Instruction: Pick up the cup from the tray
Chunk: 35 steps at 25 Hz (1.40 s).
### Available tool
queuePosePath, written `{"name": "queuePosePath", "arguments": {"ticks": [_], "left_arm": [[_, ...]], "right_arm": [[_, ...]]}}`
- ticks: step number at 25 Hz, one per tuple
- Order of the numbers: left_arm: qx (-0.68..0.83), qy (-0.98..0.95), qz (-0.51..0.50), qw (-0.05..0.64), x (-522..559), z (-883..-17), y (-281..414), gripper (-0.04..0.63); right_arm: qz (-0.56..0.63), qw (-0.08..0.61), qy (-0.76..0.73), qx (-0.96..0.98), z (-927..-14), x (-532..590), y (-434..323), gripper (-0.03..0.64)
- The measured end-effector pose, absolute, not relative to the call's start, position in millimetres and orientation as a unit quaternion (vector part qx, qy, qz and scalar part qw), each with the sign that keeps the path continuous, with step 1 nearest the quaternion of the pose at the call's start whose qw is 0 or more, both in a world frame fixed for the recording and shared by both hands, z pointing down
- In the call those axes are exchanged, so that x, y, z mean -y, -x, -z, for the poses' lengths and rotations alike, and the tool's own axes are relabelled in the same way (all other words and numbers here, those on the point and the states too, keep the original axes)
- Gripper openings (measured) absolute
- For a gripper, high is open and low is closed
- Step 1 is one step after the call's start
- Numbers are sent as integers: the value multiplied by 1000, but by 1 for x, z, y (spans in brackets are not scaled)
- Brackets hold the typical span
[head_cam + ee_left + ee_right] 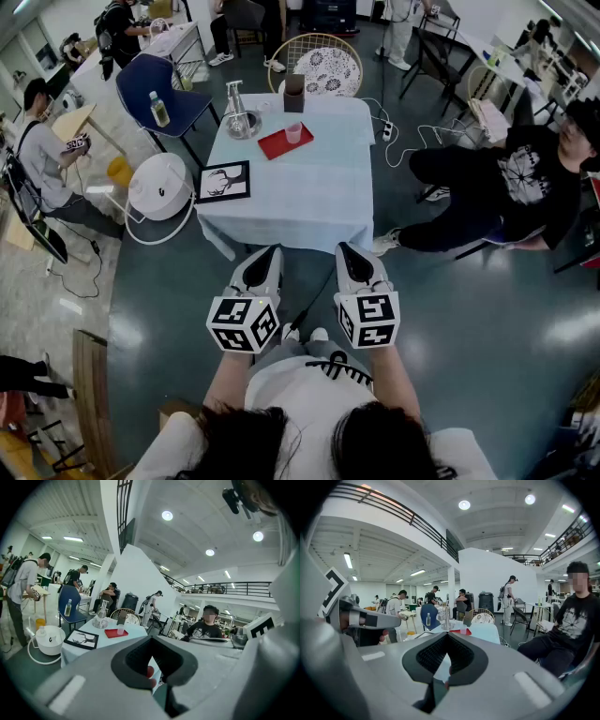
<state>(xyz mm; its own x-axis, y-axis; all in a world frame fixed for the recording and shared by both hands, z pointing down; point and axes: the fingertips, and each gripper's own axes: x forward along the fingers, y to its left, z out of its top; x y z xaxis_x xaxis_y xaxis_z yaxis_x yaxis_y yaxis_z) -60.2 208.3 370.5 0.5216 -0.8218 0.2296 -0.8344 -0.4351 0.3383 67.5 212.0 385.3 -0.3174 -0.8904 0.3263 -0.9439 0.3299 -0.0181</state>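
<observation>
Both pairs of my fingers are pressed together with nothing between them. The left gripper (270, 251) and the right gripper (347, 249) hang side by side, just short of the near edge of the desk (319, 202). The cup (294, 133) stands upright on the red tray (277, 144) well ahead of both, at the desk's far side, roughly in line with the gap between them. Neither hand looks clearly nearer. The right fingers (433, 654) point almost straight at the cup, so I judge they need only open and reach forward.
</observation>
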Motion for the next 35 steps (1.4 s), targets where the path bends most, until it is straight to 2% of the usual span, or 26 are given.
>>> {"name": "queuePosePath", "arguments": {"ticks": [6, 35], "left_arm": [[503, -840, -32, 200, -214, -376, 73, 0], [491, -849, -32, 194, -225, -367, 45, 0]], "right_arm": [[-124, 130, -561, 808, -400, -218, -56, 25], [-112, 136, -573, 801, -385, -229, -81, 26]]}}
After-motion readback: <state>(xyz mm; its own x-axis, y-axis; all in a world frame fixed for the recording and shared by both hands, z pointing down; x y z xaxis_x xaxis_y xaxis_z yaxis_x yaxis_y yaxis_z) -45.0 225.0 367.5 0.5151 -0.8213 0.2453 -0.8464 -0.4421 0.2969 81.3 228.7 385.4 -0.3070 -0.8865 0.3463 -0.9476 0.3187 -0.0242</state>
